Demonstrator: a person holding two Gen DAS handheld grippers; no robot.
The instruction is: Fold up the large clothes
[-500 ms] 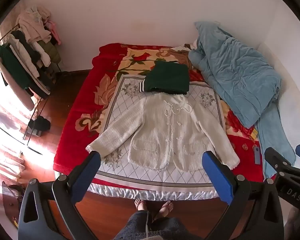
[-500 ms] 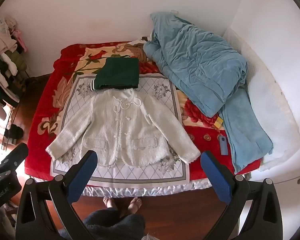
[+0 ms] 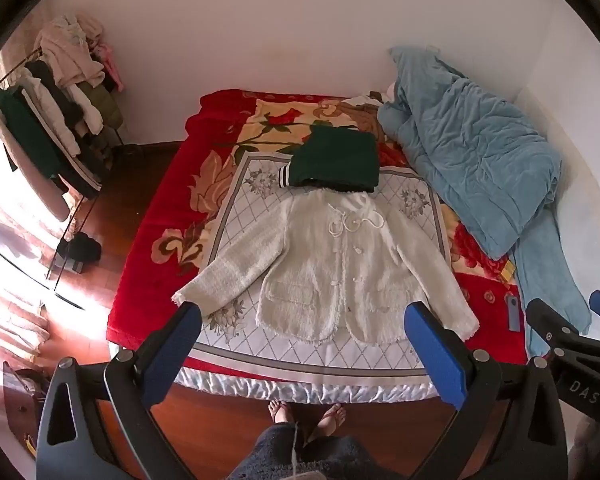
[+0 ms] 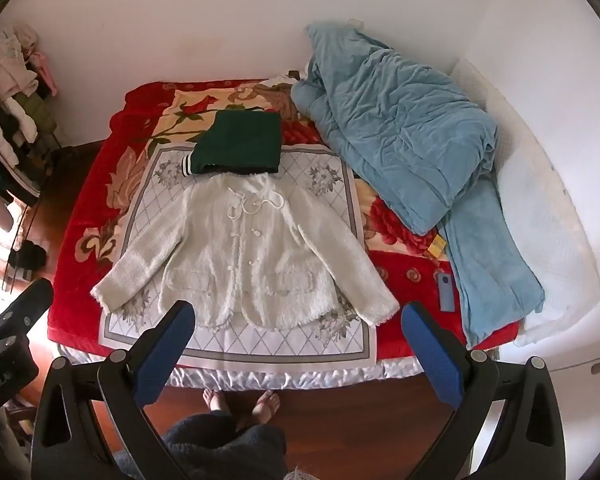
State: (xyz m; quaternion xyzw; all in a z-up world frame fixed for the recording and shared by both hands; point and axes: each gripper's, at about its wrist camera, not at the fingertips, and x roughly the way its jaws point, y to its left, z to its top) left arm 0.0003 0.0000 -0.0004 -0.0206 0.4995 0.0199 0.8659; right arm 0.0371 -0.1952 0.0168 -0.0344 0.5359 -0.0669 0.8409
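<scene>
A red floral blanket covers the bed, with a white diamond-patterned cloth spread over its middle. Along the bed's right side lies a rumpled blue quilt, with a small blue device on the blanket just beside its lower end and a white pillow against the wall. At the left a clothes rack stands crowded with garments on the wooden floor.

Plenty of open air over the white jacket, nothing on top of it. Its collar butts right up against the folded green garment, so that end's tight. The blue quilt hogs the right side of the bed, with a small blue gadget near the right cuff. Left edge is bare blanket.
</scene>
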